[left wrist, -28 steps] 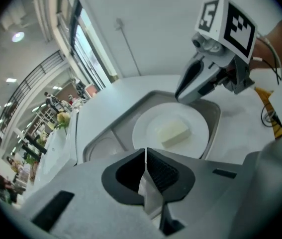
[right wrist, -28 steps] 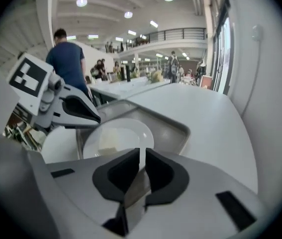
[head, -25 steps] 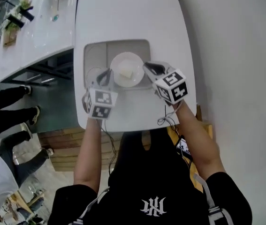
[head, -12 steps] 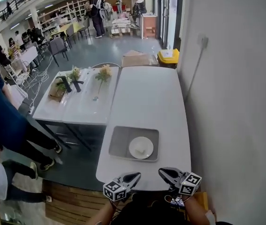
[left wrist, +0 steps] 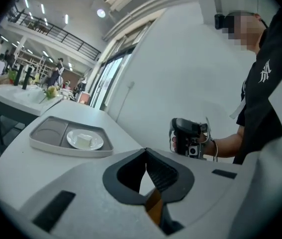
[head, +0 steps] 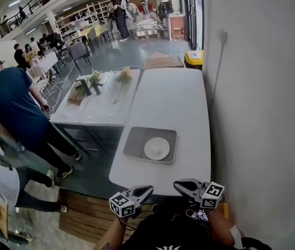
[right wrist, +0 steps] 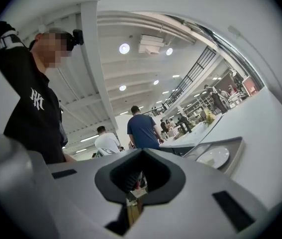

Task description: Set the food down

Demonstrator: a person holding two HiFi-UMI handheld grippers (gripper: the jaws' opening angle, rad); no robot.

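Head view: both grippers are low in frame, close to my body, off the near edge of the white table (head: 173, 98). L gripper (head: 146, 190) and R gripper (head: 178, 184) point inward at each other, apart, neither touching anything. The grey tray (head: 131, 145) sits on the table's near half, well apart from both. The white plate (head: 156, 148) is in the tray's right part, w/ the food (head: 157, 152), a small pale piece, on it. A 2nd table (head: 100, 108) w/ flowers stands to the left. A person in a dark blue shirt (head: 12, 103) stands at far left.

L gripper view: jaws fully together, pads meeting in a thin line, nothing between them. Tray, plate and pale food block are beyond on the tabletop. The R gripper shows at right in my hand.

R gripper view: jaws closed tight, nothing in them. Tray and plate are at right, farther along the table.
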